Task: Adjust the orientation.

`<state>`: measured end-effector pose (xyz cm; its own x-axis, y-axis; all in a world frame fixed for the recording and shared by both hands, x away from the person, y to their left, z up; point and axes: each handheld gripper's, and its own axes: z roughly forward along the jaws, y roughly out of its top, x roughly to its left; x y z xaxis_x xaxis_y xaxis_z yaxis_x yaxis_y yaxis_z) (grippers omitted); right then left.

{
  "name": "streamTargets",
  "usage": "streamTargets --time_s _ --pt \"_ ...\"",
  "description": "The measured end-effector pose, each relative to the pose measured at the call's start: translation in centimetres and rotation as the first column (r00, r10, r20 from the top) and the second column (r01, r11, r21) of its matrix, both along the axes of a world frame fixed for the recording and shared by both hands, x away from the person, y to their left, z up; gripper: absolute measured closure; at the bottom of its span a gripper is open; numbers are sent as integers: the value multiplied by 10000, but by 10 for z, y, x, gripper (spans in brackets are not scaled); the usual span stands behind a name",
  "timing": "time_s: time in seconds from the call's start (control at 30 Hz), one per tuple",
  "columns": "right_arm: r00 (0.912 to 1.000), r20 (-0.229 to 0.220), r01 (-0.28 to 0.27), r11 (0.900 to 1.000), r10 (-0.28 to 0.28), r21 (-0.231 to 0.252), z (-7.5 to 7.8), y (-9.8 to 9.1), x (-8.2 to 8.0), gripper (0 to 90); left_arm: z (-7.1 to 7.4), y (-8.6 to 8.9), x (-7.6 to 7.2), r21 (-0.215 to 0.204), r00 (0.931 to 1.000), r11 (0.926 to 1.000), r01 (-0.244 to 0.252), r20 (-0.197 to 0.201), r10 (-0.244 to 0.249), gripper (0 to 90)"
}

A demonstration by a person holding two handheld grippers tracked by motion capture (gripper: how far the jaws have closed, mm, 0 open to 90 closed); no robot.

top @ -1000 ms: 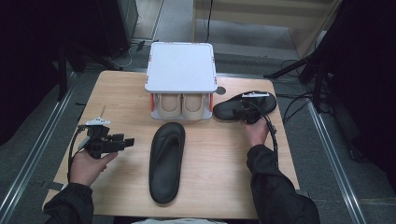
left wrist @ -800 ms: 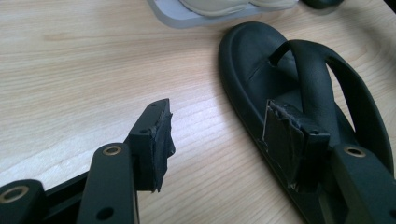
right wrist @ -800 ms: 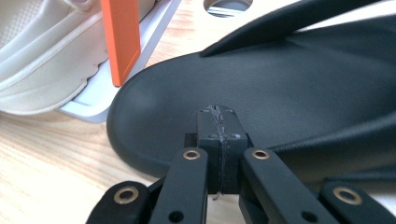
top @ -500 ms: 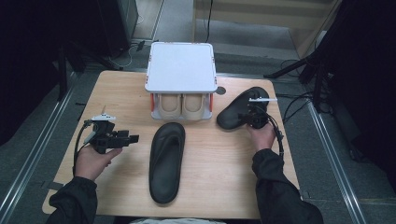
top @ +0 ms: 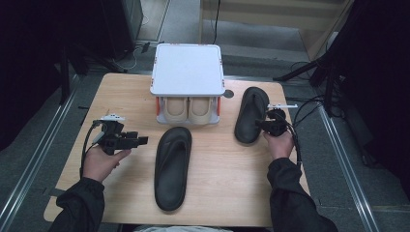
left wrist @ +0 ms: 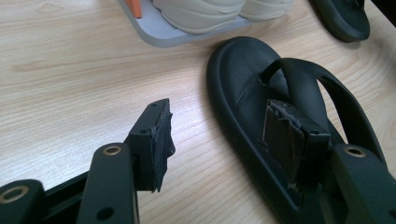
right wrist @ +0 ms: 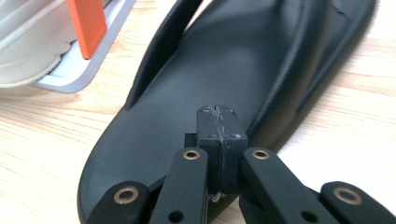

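Observation:
Two black flip-flops lie on the wooden table [top: 121, 92]. One flip-flop [top: 173, 166] lies lengthwise in the middle, toe towards the rack. My left gripper [top: 140, 140] is held open just left of it; in the left gripper view its jaws [left wrist: 219, 126] straddle that sandal's near rim [left wrist: 243, 79] with nothing between them. The other flip-flop [top: 251, 115] lies at the right, toe pointing away. My right gripper [top: 258, 126] is shut, pads together, its tip [right wrist: 217, 116] resting on that sandal's heel footbed [right wrist: 233, 60].
A two-level rack with a white top [top: 187, 67] stands at the back centre, with a beige pair of shoes [top: 188, 108] on its lower shelf. Its orange post [right wrist: 86, 23] is close to the right sandal. Cables trail off the right edge.
The right flip-flop has swung from lying crosswise to pointing away, moving with my right gripper. My left gripper has shifted slightly towards the middle flip-flop.

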<state>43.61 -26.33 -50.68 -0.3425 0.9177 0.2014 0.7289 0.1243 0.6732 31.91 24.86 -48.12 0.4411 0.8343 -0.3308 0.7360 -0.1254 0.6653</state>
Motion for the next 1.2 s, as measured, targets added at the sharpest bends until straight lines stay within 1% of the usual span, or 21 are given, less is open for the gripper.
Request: streamTargets --time_s 0.1,0.23,0.3,0.4,0.43,0.5,0.53,0.63,0.67,0.73,0.83,0.97,1.03,1.07,1.1,1.2 --pt "9999 -25 103 9999 -103 41 0 -5 -1 897 0 -1 1 17 10000 10000 64 -4 -64 419" --pt "9999 -88 74 9998 -72 182 2 -8 0 864 0 -1 2 21 9999 9999 99 -42 -99 419" --pt "10000 71 60 9997 -62 250 5 -9 -1 858 0 -1 1 30 10000 10000 77 -32 -77 420" --pt "9988 495 18 10000 -23 89 14 -11 -1 841 0 -1 1 -2 10000 10000 20 -27 -20 419" --pt "9985 550 66 9999 -74 149 16 -11 -1 826 0 -1 0 26 10000 10000 65 -54 -65 419" --pt "9972 730 169 9997 -182 179 20 -15 1 802 -1 -1 -2 -139 9999 9999 84 -144 -86 420" --pt "9970 707 284 9993 -301 250 21 -17 2 796 -1 -1 -2 -180 9998 9998 76 -188 -80 420" --pt "9970 673 354 9983 -384 454 23 -20 8 749 -2 1 -7 -142 9999 9999 28 -151 -30 421" --pt "9966 723 373 9986 -399 373 23 -20 10 727 -2 2 -8 -156 9998 9999 3 -176 -6 420" --pt "9956 822 434 9986 -457 291 22 -20 14 715 -3 3 -11 -124 9999 9999 -51 -152 49 420" --pt "9955 637 687 9972 -703 281 19 -20 21 691 -3 6 -16 -89 9997 9998 -152 -190 150 420" --pt "9930 641 970 9948 -988 310 14 -19 30 662 -5 9 -21 -25 9993 9995 -301 -215 300 420" --pt "9932 483 1050 9942 -1061 238 12 -20 35 660 -6 9 -24 35 9992 9996 -296 -262 297 420" --pt "9933 407 1077 9939 -1086 234 10 -21 38 660 -6 9 -25 47 9992 9995 -322 -216 323 420" --pt "9930 383 1112 9935 -1121 257 9 -21 40 660 -6 9 -27 87 9993 9997 -247 -283 249 420" --pt "9931 166 1159 9932 -1160 107 3 -20 46 656 -7 9 -30 115 9992 9995 -299 -255 302 420"
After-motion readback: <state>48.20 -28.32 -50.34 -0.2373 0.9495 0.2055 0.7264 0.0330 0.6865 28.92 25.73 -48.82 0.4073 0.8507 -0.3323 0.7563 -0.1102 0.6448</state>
